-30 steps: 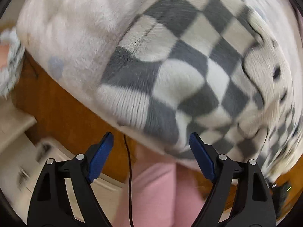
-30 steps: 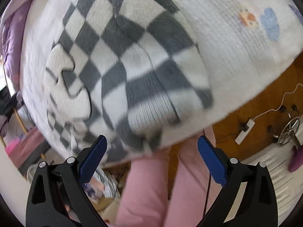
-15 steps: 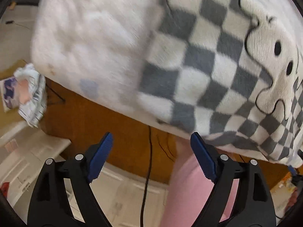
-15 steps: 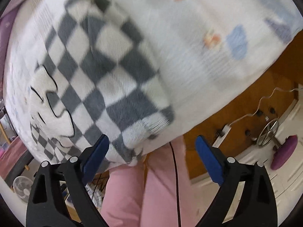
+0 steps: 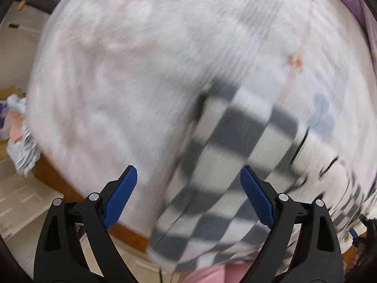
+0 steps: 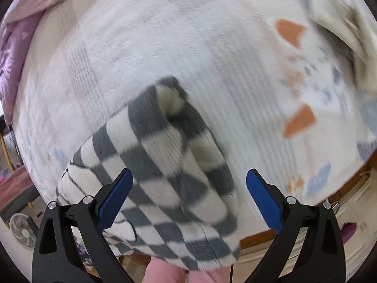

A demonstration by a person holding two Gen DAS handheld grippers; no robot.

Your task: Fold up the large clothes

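Left wrist view: both claws have swung inward over the bed (image 5: 132,75) since a second ago. The left claw (image 5: 188,195) is opening, empty; the right claw (image 6: 188,198) gapes empty above the checkered garment (image 6: 160,165) lying folded at the bed's near edge.

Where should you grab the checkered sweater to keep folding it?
Probably the sweater by its far sleeve end, which lies bunched on the white blanket. Come straight down from above with the open right gripper, since that raised end offers a fold to pinch.
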